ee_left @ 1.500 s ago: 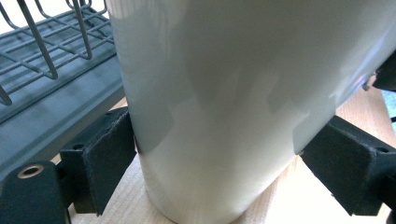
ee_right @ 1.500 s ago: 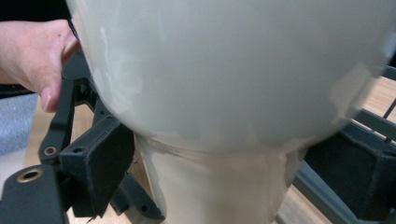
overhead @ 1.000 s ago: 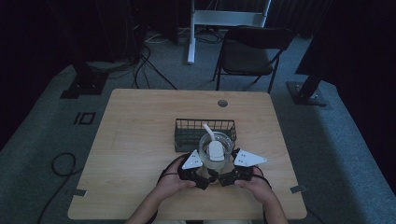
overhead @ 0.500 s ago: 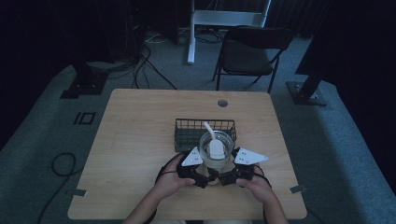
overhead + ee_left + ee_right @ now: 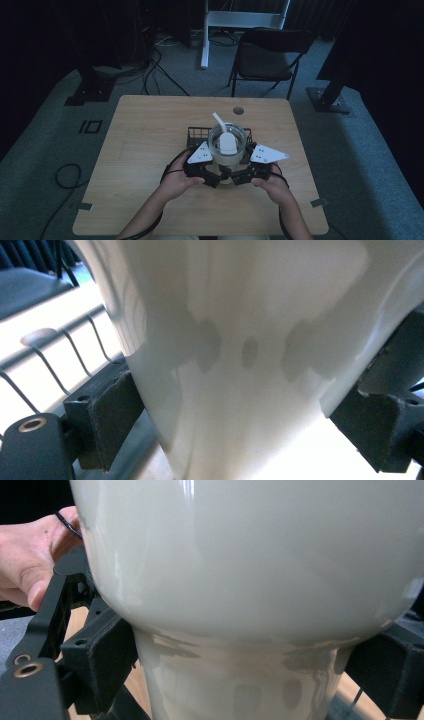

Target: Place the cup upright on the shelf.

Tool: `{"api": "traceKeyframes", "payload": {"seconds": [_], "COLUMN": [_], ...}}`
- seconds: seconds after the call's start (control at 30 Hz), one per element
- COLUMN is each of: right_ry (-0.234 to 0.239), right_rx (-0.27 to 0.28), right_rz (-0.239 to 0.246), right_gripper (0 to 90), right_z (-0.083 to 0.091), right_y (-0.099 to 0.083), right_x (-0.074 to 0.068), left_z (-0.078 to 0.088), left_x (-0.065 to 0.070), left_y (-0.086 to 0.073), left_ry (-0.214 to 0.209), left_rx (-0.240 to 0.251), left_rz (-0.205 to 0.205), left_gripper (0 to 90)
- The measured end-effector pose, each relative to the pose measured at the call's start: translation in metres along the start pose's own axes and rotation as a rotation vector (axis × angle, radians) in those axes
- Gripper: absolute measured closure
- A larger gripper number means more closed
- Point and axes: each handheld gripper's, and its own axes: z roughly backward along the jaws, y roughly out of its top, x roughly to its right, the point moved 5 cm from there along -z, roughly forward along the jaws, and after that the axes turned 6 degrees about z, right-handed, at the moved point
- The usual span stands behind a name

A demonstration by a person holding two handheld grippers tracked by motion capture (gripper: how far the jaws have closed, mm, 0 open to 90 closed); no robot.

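A pale, translucent goblet-shaped vessel (image 5: 227,146) with a wide bowl and narrow foot is held over the near middle of the table. A white scoop-like piece (image 5: 227,142) with a thin handle sits inside it. My left gripper (image 5: 214,178) is shut on the narrow lower part from the left, and my right gripper (image 5: 239,177) from the right. In the left gripper view the vessel (image 5: 245,340) is pinched between both pads (image 5: 112,415). In the right gripper view the foot (image 5: 240,680) is pressed between the pads (image 5: 102,662), under the bulging bowl (image 5: 250,555).
A black wire basket (image 5: 194,134) stands just behind the vessel on the wooden table (image 5: 145,130); its wires (image 5: 75,347) appear in the left gripper view. A small round grommet (image 5: 238,110) lies near the far edge. A folding chair (image 5: 270,55) stands beyond the table.
Both grippers and the vessel between them have shifted up in the high view, toward the basket. The vessel looks larger, as if raised. The grips are unchanged.
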Motion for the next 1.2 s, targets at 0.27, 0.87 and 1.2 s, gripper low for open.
{"api": "traceKeyframes", "payload": {"seconds": [0.27, 0.87, 1.2], "right_ry": [0.003, -0.027, -0.024], "right_rx": [0.024, 0.014, -0.044], "right_rz": [0.043, 0.02, -0.023], "right_gripper": [8.5, 8.5, 8.5], "right_z": [-0.009, -0.033, -0.046], "right_y": [0.031, 0.053, 0.033], "right_x": [0.019, 0.074, 0.093], "left_z": [0.012, 0.0, -0.018], "left_x": [-0.018, -0.069, -0.089], "left_y": [0.033, 0.072, 0.059], "left_ry": [0.034, 0.066, 0.089], "left_rx": [-0.003, -0.043, -0.085], "left_rz": [-0.049, -0.083, -0.072], "left_gripper": [11.3, 11.2, 11.2]}}
